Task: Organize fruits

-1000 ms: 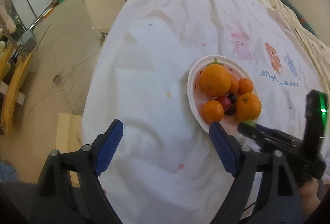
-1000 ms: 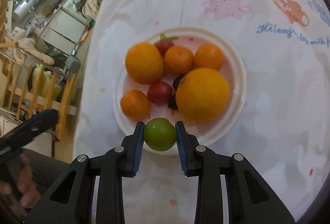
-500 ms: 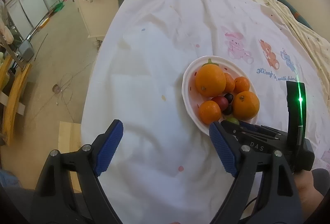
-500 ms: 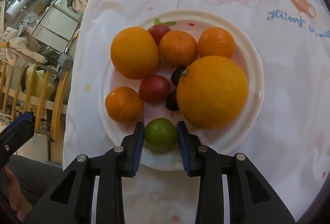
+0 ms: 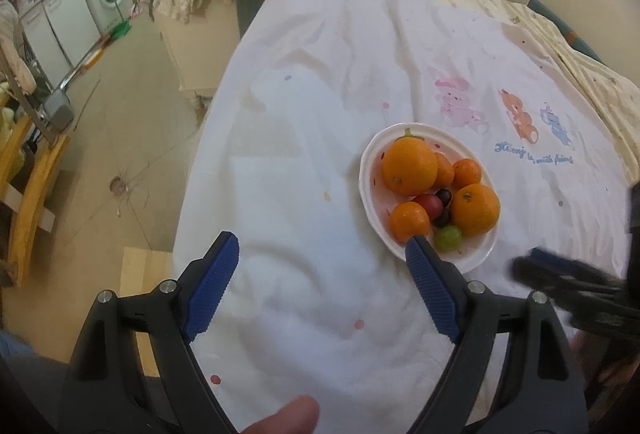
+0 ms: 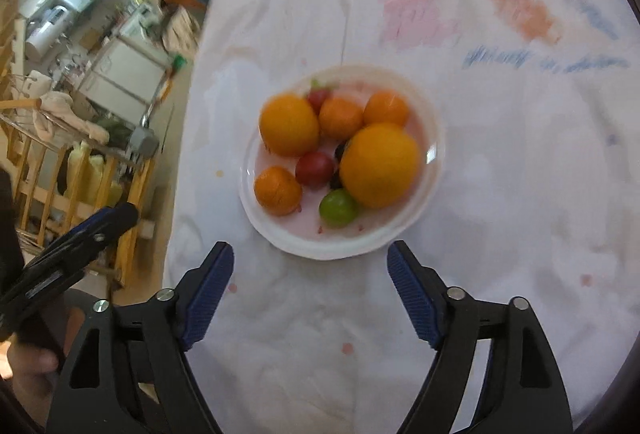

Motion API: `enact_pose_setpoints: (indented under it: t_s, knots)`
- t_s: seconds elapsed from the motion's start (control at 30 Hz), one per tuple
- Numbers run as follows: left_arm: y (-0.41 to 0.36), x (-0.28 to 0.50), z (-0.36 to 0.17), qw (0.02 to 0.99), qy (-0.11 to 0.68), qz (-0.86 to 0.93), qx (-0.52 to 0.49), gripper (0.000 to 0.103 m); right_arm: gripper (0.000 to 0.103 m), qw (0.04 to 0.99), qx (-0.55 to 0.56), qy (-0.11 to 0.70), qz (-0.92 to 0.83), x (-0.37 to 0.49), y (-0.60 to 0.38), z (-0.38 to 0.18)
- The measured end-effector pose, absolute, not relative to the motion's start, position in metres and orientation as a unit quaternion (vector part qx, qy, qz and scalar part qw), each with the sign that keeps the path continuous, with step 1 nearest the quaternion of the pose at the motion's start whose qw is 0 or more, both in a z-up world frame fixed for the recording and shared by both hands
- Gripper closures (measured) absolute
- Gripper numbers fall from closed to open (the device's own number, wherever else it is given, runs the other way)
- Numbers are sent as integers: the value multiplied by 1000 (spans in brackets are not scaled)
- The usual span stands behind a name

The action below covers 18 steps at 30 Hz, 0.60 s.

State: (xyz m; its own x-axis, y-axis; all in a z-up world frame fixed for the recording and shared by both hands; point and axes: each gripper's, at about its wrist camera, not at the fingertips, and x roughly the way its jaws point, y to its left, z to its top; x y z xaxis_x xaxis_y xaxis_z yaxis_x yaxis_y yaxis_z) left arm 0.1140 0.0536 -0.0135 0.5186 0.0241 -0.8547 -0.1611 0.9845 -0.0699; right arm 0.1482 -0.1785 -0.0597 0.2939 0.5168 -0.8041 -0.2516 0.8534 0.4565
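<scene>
- Blue-padded right gripper (image 6: 310,254) has just been opening; its jaws gape with nothing between them, just short of the plate's near rim.
- Green fruit (image 6: 338,207) lies released on the plate (image 6: 434,150), straight ahead, apparently touching the big orange (image 6: 380,164).
- Left gripper (image 5: 322,248) also gapes empty, nearer the plate's left edge.
- Bare white cloth (image 6: 520,194) surrounds the plate on all sides.

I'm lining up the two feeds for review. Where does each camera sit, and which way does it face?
Left wrist: sits on the left gripper, looking down across the white cloth; the plate lies right of centre. Its open jaws and a fingertip show.
Right wrist: sits on the right gripper, facing the plate head-on; its just-opened jaws are empty.
Shared: plate, green fruit, and each other's gripper.
</scene>
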Motion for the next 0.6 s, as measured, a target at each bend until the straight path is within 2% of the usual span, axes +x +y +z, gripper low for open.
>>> enact_pose_setpoints:
  t_s: [0.03,0.1,0.17,0.2,0.27,0.6]
  knots:
    - [52,111,-12,870,486,47,-68,20,8,813,113,519,238,137,-185,-47]
    - [48,106,-7,877,476,38,-63,20,3,836,100,491,226,125,-191,-33]
    - [45,100,-2,884,462,37,-58,17,3,855,83,470,204,112,-195,-21]
    - [42,95,0,888,455,34,-56,9,3,864,76,459,190,107,-197,-17]
    - [36,87,1,894,445,37,-46,3,3,878,68,441,175,100,-202,-15]
    - [15,57,4,917,396,39,-18,1,0,916,63,375,125,69,-201,-12]
